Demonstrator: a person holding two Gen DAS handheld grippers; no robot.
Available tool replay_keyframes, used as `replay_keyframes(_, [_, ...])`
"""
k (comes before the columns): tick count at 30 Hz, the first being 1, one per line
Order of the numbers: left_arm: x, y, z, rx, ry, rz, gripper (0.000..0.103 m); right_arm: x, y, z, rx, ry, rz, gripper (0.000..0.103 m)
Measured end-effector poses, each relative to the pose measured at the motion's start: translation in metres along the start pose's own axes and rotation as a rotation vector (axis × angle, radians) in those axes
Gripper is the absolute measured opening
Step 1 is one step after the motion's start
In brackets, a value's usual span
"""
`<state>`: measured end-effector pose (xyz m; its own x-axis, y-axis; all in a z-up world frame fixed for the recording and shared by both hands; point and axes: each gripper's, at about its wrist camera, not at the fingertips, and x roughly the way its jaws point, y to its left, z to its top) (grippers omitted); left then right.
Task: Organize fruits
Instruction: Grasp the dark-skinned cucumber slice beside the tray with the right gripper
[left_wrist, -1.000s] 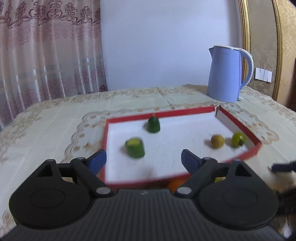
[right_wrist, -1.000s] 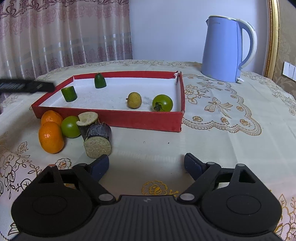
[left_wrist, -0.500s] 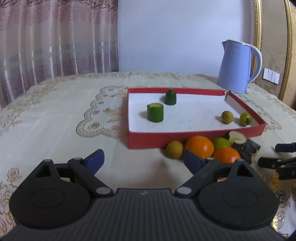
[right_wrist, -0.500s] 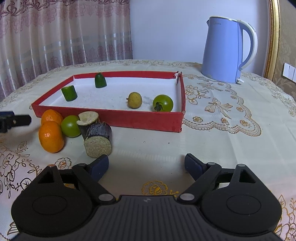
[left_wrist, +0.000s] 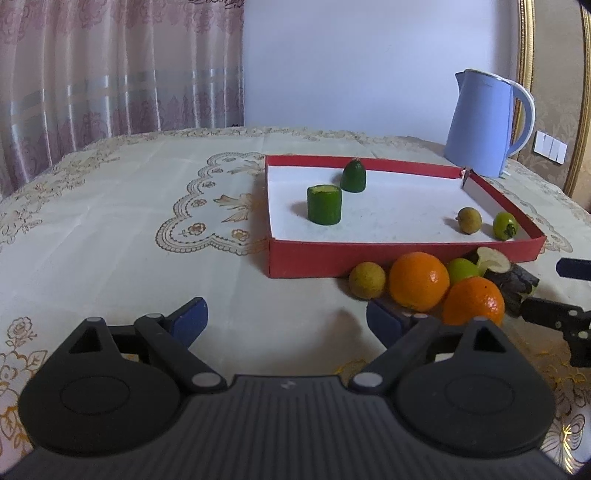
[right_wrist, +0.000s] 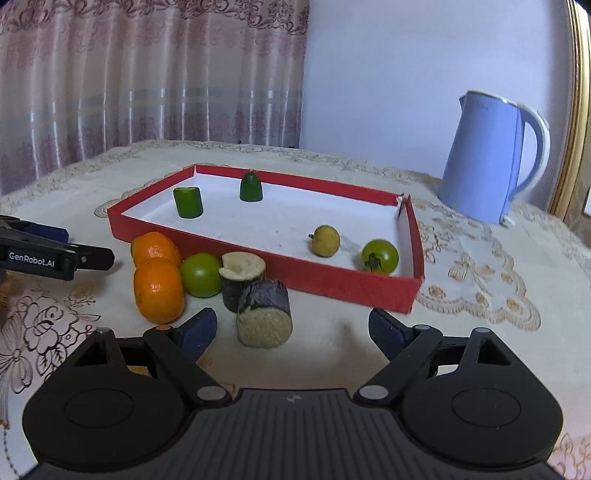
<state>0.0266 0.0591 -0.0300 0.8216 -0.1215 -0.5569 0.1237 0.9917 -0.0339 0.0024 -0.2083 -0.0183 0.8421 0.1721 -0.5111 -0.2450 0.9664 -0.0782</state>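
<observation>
A red tray (left_wrist: 306, 261) (right_wrist: 332, 284) with a white floor holds two green cucumber pieces (left_wrist: 324, 204) (right_wrist: 188, 202), a small yellow fruit (left_wrist: 468, 220) (right_wrist: 325, 240) and a green tomato (left_wrist: 505, 225) (right_wrist: 380, 256). Outside its near wall lie two oranges (left_wrist: 419, 280) (right_wrist: 158, 290), a green fruit (right_wrist: 200, 274), a small yellow fruit (left_wrist: 366, 280) and two dark-skinned cut pieces (right_wrist: 264, 317). My left gripper (left_wrist: 286, 319) is open over bare cloth, left of the pile. My right gripper (right_wrist: 291, 328) is open, with the nearest dark piece between its fingers but untouched.
A blue kettle (left_wrist: 484, 123) (right_wrist: 491, 162) stands behind the tray at the right. The embroidered tablecloth (left_wrist: 129, 221) covers the table. A curtain hangs at the back left. Each gripper shows at the edge of the other's view (left_wrist: 554, 314) (right_wrist: 44, 254).
The left gripper pulled back and sank from above the tray to the cloth in front of it. The right gripper shifted left toward the fruit pile, bringing the dark piece between its fingers.
</observation>
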Motion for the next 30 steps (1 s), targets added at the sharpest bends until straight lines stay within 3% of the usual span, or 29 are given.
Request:
replay_keyframes(3, [0.003,0.001,0.0,-0.004,0.011,0.001,0.094,0.004,0.007,0.003,-0.028,0.004,-0.019,0.089])
replay_keyframes(5, [0.005,0.002,0.0,-0.007,0.018,-0.005,0.096,0.004,0.008,0.004,-0.025,-0.005,-0.035,0.078])
replay_keyframes(7, [0.006,0.002,0.0,-0.01,0.025,-0.005,0.097,0.009,0.008,0.006,-0.016,0.017,-0.019,0.056])
replay_keyframes(12, [0.006,0.002,-0.001,-0.008,0.026,-0.008,0.098,0.021,0.009,0.007,0.004,0.053,-0.006,0.052])
replay_keyframes(15, [0.006,0.001,-0.001,-0.005,0.028,-0.011,0.1,0.022,0.009,0.006,0.018,0.064,0.018,0.034])
replay_keyframes(21, [0.008,0.0,-0.002,0.002,0.03,-0.008,0.101,0.022,0.009,0.005,0.016,0.059,-0.022,0.034])
replay_keyframes(26, [0.008,-0.001,-0.002,-0.001,0.03,-0.014,0.102,0.024,-0.009,0.003,0.057,0.075,-0.197,0.034])
replay_keyframes(30, [0.006,0.0,-0.003,-0.004,0.022,-0.021,0.102,0.023,-0.023,0.001,0.103,0.085,-0.181,0.034])
